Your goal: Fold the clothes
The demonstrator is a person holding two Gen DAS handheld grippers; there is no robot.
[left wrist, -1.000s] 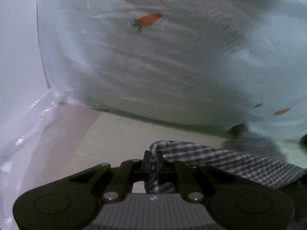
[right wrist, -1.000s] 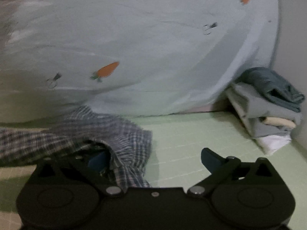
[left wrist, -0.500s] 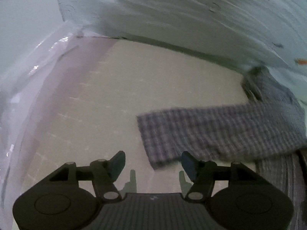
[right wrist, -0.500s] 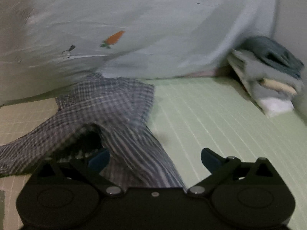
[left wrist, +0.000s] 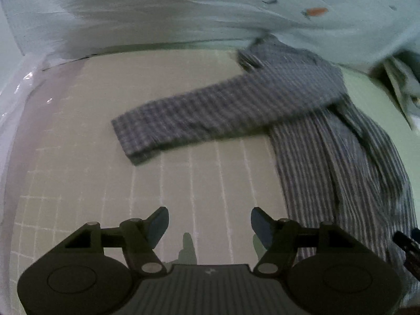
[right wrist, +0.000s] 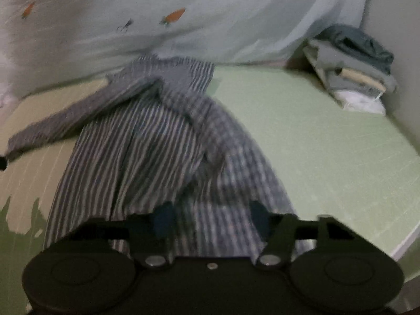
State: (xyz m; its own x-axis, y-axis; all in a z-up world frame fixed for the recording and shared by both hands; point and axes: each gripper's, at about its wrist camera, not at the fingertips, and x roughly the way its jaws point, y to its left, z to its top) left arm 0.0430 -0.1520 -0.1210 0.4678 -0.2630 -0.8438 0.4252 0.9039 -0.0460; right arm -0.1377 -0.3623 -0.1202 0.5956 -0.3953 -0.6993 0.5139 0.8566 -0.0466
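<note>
The left gripper (left wrist: 209, 223) hangs released over bare mat (left wrist: 78, 120), nothing between its fingers; the shirt's (left wrist: 328, 144) sleeve (left wrist: 199, 120) lies stretched out ahead of it, the body to its right; the right gripper (right wrist: 210, 223) hovers spread above the shirt's rumpled hem, gripping nothing; a stack of clothes (right wrist: 354, 71) sits far ahead to its right. The risk: pinching the bunched cloth would likely catch uneven layers, so the fold would come out crooked.

shirt (right wrist: 157, 144): blue-white plaid | mat (right wrist: 315, 144): pale green grid | sheet (right wrist: 223, 13): light blue, orange carrots
</note>
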